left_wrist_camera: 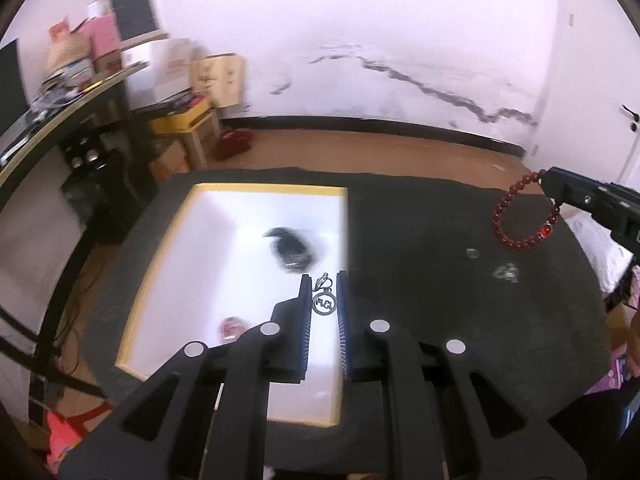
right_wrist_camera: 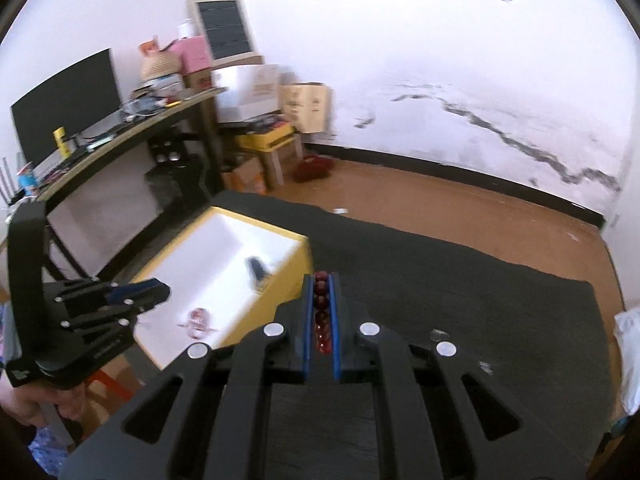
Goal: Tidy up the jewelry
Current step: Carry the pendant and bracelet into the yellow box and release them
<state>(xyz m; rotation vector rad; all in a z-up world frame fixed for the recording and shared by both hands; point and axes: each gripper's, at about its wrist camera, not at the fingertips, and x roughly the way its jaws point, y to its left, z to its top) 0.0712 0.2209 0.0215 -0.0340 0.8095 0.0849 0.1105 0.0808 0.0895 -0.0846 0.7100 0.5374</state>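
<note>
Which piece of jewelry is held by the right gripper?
The red bead bracelet, clamped in the right gripper. The left gripper holds a silver ring pendant instead.

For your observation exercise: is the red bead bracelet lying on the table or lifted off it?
Lifted. The red bead bracelet hangs as a loop from the shut right gripper above the dark table.

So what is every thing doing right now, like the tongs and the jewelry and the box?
Left tongs: shut on the silver ring charm.
Silver ring charm: pinched, held above the box.
Right tongs: shut on the red bead bracelet.
Red bead bracelet: hanging in a loop, off the table.
Yellow-rimmed box: open, a dark thing and a pink thing inside.
Small clear pieces: lying loose on the dark cloth.
</note>
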